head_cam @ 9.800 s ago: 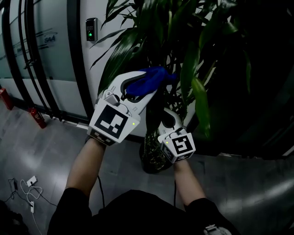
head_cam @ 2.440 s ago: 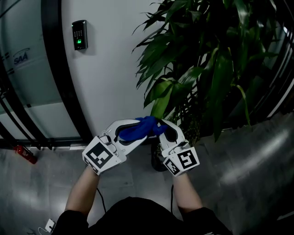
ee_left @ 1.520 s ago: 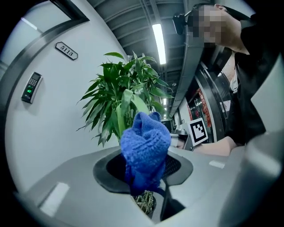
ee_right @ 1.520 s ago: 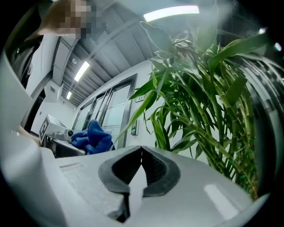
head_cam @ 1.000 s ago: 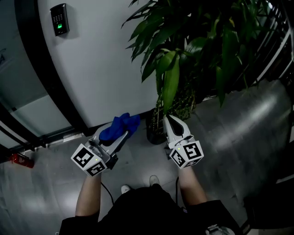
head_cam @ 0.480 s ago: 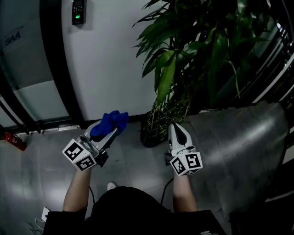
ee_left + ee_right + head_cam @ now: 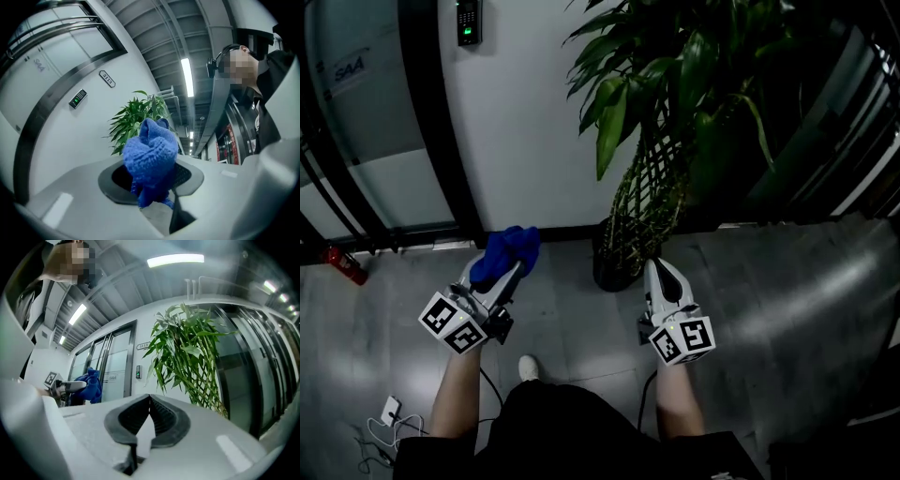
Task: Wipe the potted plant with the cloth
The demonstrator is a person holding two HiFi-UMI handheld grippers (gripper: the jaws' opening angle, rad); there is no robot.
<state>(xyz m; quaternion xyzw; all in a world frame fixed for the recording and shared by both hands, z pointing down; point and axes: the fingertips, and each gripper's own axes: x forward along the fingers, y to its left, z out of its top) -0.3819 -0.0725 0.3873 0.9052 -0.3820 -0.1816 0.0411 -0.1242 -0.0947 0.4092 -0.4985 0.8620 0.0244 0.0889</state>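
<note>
The tall potted plant (image 7: 675, 103) stands by the white wall, its dark pot (image 7: 609, 267) on the floor and its woven stems rising to broad green leaves. My left gripper (image 7: 508, 265) is low at the left, shut on a bunched blue cloth (image 7: 504, 253), which fills the jaws in the left gripper view (image 7: 151, 159). My right gripper (image 7: 656, 272) is shut and holds nothing, just right of the pot. The plant (image 7: 190, 357) shows beyond the right jaws, and the cloth (image 7: 89, 385) at that view's left. Both grippers are apart from the leaves.
A white wall (image 7: 525, 141) with an access keypad (image 7: 469, 23) stands behind the plant. Dark-framed glass doors (image 7: 366, 112) are at the left, a red object (image 7: 342, 264) on the floor. Cables and a plug (image 7: 389, 412) lie near the person's legs (image 7: 572, 431). Glass panels (image 7: 853, 122) run along the right.
Both grippers have come down away from the leaves to floor level. The left one still holds the cloth; the right one has drawn slightly back from the pot.
</note>
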